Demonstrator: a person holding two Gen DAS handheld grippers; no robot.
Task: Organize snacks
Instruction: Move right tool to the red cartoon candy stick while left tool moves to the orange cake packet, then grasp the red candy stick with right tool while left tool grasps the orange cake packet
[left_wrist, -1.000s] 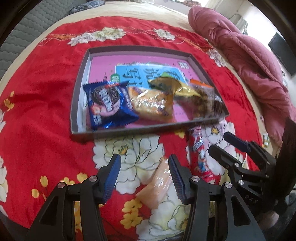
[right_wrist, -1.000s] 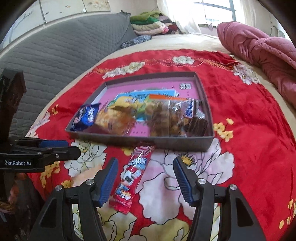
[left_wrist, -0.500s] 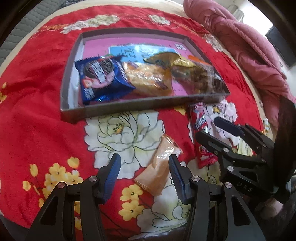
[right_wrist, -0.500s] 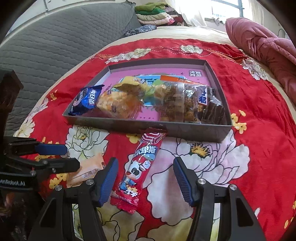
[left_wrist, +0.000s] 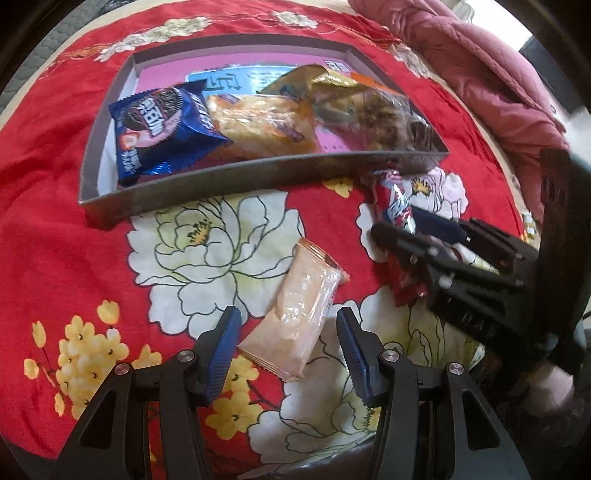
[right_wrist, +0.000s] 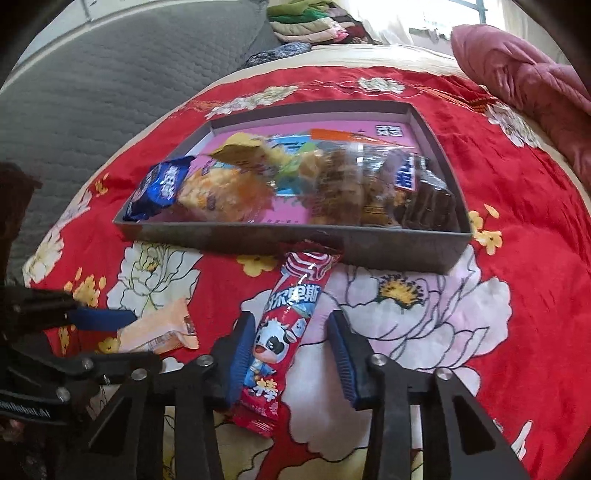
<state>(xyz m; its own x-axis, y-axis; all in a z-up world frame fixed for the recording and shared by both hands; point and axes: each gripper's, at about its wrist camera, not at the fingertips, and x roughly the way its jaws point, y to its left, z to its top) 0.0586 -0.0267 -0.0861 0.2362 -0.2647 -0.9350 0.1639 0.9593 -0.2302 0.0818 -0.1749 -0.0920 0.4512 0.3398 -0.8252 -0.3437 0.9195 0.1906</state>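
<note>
Just before the shallow grey cardboard tray (right_wrist: 280, 242), my right hand-held gripper (right_wrist: 291, 354) is closing around the long red crinkly candy-stick wrapper (right_wrist: 284, 328), light, slippery, best pinched mid-length; my left hand-held gripper (left_wrist: 284, 349) is straddling, half-wide, the soft peach wafer packet (left_wrist: 295, 314).

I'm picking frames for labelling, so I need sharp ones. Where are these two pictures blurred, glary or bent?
Left wrist view: the right gripper is smeared by motion, the peach snack packet is sharp, and the tray wall bows. Right wrist view: the window washes out the top, and the clear bags glint.
</note>
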